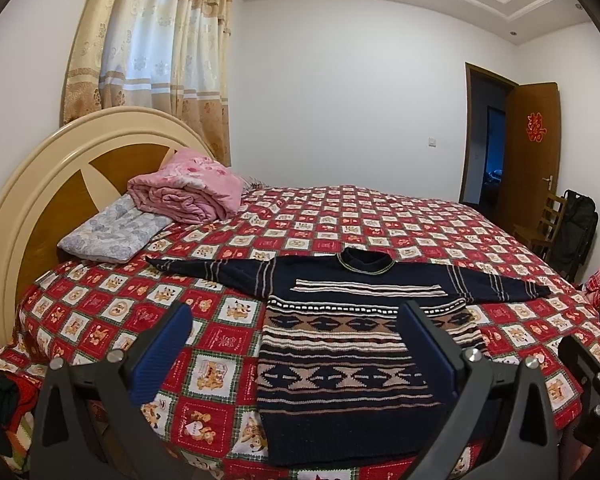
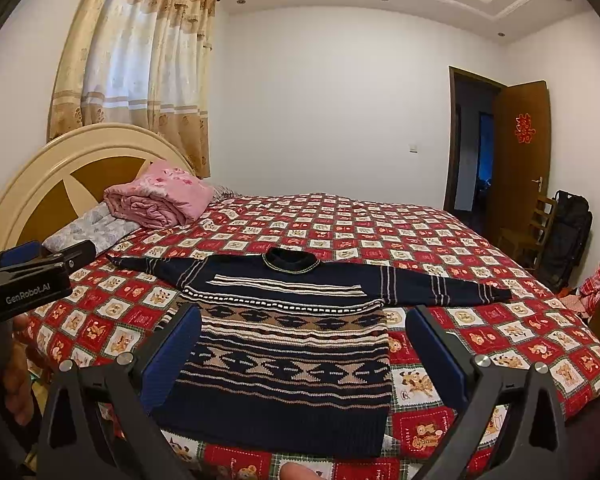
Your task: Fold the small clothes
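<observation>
The left gripper (image 1: pixel 296 344) is spread wide with nothing between its blue fingers (image 1: pixel 164 352), and it hangs above the near part of the sweater (image 1: pixel 348 364), over the hem half and the sweater's left edge. The right gripper (image 2: pixel 300 348) is just as wide and just as empty, poised over the hem end and straddling the patterned body from edge to edge. In the right wrist view, the left tool's black body shows off to the sweater's left, with a hand (image 2: pixel 16 360) below it.

The sweater lies flat and face up on the checked bedspread (image 1: pixel 228 304), hem toward the grippers, collar (image 1: pixel 366 262) at the far end, and both sleeves stretched straight out to either side. The left sleeve (image 1: pixel 204 270) points toward the headboard side; the right sleeve (image 1: pixel 500 284) points toward the door side. Well beyond the left sleeve sit a folded pink quilt (image 1: pixel 188 192) and a grey pillow (image 1: pixel 112 232), clear of the sweater.

No fold appears to have been made yet, so this reads as the very start: garment spread, tools above it. The likely first move is to bring a sleeve across the chest. That calls for each gripper to travel out from the hem to a cuff or shoulder, drop to the cloth, and pinch the knit alone without catching the bedspread beneath.
</observation>
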A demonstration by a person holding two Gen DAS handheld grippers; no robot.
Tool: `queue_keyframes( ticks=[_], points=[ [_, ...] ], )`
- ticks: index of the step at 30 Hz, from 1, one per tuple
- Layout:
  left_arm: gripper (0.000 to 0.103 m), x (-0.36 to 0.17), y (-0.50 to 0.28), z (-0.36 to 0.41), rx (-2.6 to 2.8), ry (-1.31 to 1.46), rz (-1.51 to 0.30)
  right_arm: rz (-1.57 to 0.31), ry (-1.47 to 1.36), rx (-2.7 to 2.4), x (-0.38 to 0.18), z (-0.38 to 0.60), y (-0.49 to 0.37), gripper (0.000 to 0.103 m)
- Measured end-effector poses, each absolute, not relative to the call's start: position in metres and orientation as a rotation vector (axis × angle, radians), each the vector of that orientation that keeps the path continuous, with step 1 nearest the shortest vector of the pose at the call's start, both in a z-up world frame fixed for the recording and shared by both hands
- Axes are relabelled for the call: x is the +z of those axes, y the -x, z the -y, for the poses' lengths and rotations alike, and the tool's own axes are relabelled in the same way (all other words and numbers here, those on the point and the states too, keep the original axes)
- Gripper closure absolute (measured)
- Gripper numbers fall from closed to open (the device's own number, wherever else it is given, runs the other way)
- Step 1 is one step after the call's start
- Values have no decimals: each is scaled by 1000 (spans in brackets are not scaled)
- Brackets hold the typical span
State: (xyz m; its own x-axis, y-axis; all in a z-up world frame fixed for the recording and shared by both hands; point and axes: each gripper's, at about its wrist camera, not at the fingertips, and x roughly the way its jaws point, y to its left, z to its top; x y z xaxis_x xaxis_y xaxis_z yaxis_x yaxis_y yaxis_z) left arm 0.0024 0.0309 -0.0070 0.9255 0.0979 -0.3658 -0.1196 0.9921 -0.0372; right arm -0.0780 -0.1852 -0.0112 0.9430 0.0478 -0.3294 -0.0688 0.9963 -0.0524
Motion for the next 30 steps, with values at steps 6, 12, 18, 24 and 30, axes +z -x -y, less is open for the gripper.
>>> queue_keyframes(
  ticks=[6,12,18,24,30],
  points=[
    [0,-10,-6,-30,117,56,-383,-348,63,78,-15,185,72,1],
    [0,-20,-16,-25,131,37,-403,-372,56,95,-26,189,60,1],
    [0,-41,-44,-25,164,2,-444,-444,32,55,-53,206,22,1],
    [0,-71,-89,-23,185,-39,-526,-542,-32,12,-81,235,-27,1],
    [0,-91,-123,-16,193,-61,-589,-599,-57,-26,-96,256,-66,1]
  ],
)
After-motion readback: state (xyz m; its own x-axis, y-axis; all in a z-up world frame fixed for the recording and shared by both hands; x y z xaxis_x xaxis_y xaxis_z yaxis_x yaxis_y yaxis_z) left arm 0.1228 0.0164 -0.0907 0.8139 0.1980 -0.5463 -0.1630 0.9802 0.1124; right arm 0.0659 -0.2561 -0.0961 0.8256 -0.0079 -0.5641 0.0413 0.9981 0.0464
